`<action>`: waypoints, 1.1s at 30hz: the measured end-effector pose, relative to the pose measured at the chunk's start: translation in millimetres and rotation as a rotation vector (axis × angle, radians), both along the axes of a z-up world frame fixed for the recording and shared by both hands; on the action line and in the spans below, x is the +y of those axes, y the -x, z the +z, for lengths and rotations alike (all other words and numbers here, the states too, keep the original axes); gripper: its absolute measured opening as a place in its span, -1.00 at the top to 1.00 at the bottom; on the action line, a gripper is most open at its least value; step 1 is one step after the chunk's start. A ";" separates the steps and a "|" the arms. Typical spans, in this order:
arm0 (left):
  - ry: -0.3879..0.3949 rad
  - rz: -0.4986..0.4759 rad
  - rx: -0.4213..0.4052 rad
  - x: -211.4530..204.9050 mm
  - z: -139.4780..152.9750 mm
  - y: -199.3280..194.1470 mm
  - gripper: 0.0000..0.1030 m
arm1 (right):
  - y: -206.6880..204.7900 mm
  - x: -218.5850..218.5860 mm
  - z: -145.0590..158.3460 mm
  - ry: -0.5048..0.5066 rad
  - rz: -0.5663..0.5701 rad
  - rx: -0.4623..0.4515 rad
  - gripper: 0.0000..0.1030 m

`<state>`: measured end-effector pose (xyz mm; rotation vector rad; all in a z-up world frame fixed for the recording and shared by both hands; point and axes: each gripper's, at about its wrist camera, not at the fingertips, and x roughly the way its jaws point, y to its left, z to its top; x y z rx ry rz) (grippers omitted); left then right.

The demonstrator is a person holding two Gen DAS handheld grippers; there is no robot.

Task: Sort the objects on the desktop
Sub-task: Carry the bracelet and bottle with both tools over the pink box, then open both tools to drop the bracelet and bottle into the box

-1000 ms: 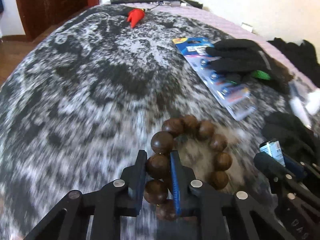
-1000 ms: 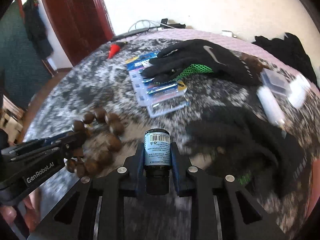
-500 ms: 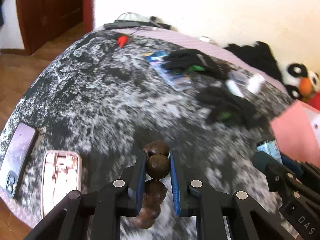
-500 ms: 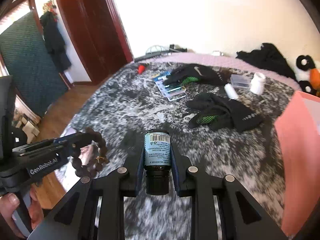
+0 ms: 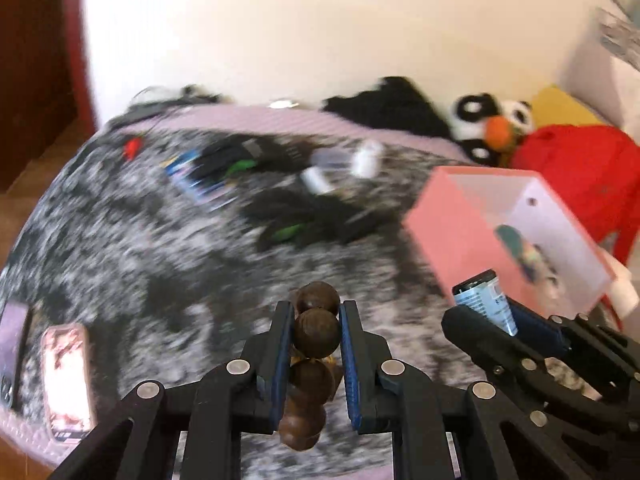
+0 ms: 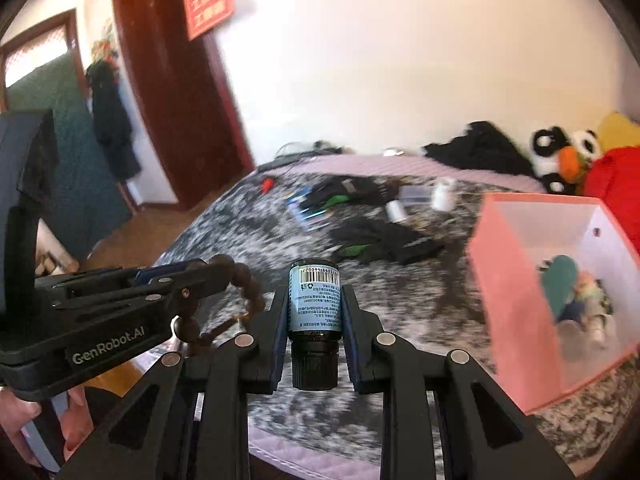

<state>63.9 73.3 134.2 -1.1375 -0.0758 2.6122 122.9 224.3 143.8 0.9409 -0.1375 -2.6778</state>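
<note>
Left wrist view: a bracelet of dark wooden beads [image 5: 311, 330] is pinched between the pads of the left claw [image 5: 316, 344], its loop dangling free below the jaws. A second ago that bracelet lay flat on the mottled grey blanket [image 5: 132, 264]; it is now clear of the bed and the blanket lies well beneath it. Right wrist view: the right claw [image 6: 314, 320] is closed on a small dark bottle with a pale blue label [image 6: 315, 300], cap toward the camera, likewise lifted off the bed. Both claws have risen and swung toward the pink storage box [image 6: 508, 280], which has come into view on the right and already holds a few small items. Black gloves [image 6: 384, 240], a battery pack [image 6: 306, 210] and white containers [image 6: 442, 194] remain on the blanket farther off; two phones [image 5: 66, 376] lie at the near edge; a plush penguin [image 6: 560, 156] sits by the wall. Judged from this, both picks are complete and the carry is under way. Release over the box appears to be next, provided the hanging beads clear its rim.
</note>
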 end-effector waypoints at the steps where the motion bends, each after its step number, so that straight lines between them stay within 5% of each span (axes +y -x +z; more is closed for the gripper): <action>1: 0.001 -0.032 0.010 16.5 6.0 -0.1 0.66 | -3.1 12.4 3.7 0.005 -0.021 0.009 0.50; 13: 0.005 -0.389 0.100 230.9 61.6 23.6 0.66 | -17.6 213.2 45.6 0.024 -0.395 0.089 0.50; 19: 0.055 -0.444 0.081 312.8 53.1 59.4 0.61 | 14.9 289.9 38.4 0.038 -0.506 0.067 0.50; 24: 0.083 -0.397 0.019 327.9 25.2 100.8 -0.11 | 62.2 317.8 7.5 0.027 -0.518 -0.017 0.49; 25: 0.072 -0.393 0.009 325.2 20.2 106.5 -0.37 | 72.9 318.9 0.6 0.028 -0.510 -0.037 0.47; 27: 0.067 -0.384 0.002 320.2 13.1 111.5 -0.43 | 88.6 319.6 -12.3 0.037 -0.508 -0.075 0.24; 29: 0.072 -0.369 0.003 313.0 7.8 115.5 -0.43 | 99.7 319.9 -24.1 0.047 -0.509 -0.107 -0.45; 33: 0.039 -0.319 -0.006 288.9 4.2 123.1 -0.44 | 106.7 310.8 -33.6 0.055 -0.492 -0.120 -0.48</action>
